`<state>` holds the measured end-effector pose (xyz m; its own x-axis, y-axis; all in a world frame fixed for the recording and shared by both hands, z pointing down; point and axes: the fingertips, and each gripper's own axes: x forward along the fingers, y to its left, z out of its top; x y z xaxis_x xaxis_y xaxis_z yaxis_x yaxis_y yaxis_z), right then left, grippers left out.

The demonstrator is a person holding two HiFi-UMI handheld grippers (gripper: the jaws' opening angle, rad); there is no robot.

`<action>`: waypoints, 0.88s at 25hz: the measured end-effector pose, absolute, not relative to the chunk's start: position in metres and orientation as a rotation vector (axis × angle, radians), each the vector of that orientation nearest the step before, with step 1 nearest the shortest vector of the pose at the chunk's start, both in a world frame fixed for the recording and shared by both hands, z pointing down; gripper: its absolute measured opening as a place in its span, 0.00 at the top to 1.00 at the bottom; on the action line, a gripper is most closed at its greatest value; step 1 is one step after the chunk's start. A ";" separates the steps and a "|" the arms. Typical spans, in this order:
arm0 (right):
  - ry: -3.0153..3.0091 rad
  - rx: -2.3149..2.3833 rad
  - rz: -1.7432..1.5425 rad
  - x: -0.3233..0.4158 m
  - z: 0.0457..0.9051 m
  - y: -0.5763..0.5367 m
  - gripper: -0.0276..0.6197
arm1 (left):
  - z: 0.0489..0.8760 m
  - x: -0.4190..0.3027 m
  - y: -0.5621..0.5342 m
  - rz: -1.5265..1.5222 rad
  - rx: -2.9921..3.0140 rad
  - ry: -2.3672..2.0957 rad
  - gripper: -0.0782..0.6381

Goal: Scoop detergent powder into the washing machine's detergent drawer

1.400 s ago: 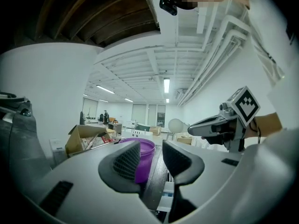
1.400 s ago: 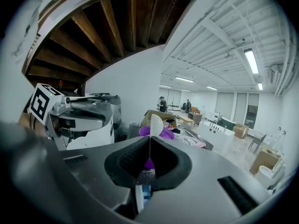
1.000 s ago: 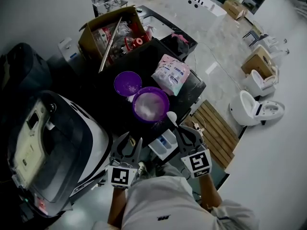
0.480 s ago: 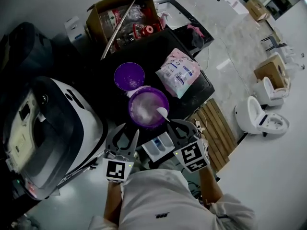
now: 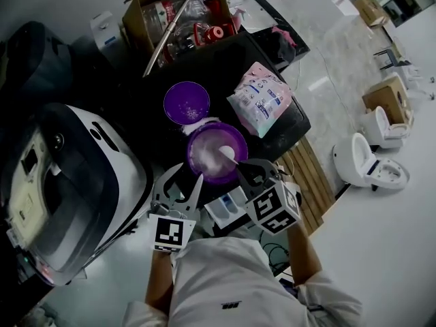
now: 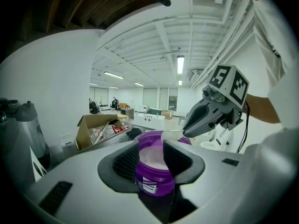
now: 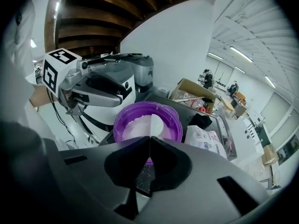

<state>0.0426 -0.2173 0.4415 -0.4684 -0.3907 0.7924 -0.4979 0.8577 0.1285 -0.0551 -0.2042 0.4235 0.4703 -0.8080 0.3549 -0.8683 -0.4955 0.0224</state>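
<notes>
A purple tub [image 5: 216, 152] of white detergent powder stands on the dark top; its lid [image 5: 186, 102] lies behind it. My right gripper [image 5: 242, 167] is shut on the handle of a white spoon [image 5: 227, 155], whose bowl [image 7: 156, 125] lies over the powder inside the tub [image 7: 147, 125]. My left gripper [image 5: 188, 180] is open at the tub's near left rim, and the tub [image 6: 152, 167] shows through its gap. The right gripper [image 6: 205, 118] and the spoon [image 6: 170, 135] also appear in the left gripper view. The open detergent drawer [image 5: 228, 206] sits just below both grippers.
The white washing machine [image 5: 75, 176] fills the left. A pink detergent bag [image 5: 262, 99] lies right of the tub. A cardboard box [image 5: 180, 16] of bottles stands at the back. A wooden pallet [image 5: 310, 176] and a toilet [image 5: 371, 165] are on the floor at right.
My right gripper carried the spoon from beside the tub's near right rim up and left into the tub. The left gripper stayed open by the tub.
</notes>
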 end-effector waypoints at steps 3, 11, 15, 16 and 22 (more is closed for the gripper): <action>-2.062 0.602 0.159 0.036 0.451 -0.217 0.95 | 0.427 -0.055 -0.210 0.464 2.534 -1.395 0.64; -1.936 0.471 0.178 0.020 0.473 -0.217 0.95 | 0.424 -0.057 -0.218 0.422 2.580 -1.327 0.64; -1.888 0.413 0.167 0.013 0.479 -0.220 0.95 | 0.423 -0.064 -0.221 0.404 2.574 -1.342 0.64; -1.878 0.401 0.165 0.011 0.481 -0.221 0.95 | 0.424 -0.066 -0.221 0.408 2.576 -1.342 0.64; -1.834 0.332 0.174 0.002 0.492 -0.225 0.95 | 0.428 -0.073 -0.224 0.440 2.566 -1.359 0.64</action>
<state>0.0017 -0.2252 0.4922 -0.2557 -0.1365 0.9571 -0.3141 0.9480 0.0513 -0.0733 -0.2243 0.4275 0.5321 -0.7696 0.3530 -0.8305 -0.5555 0.0409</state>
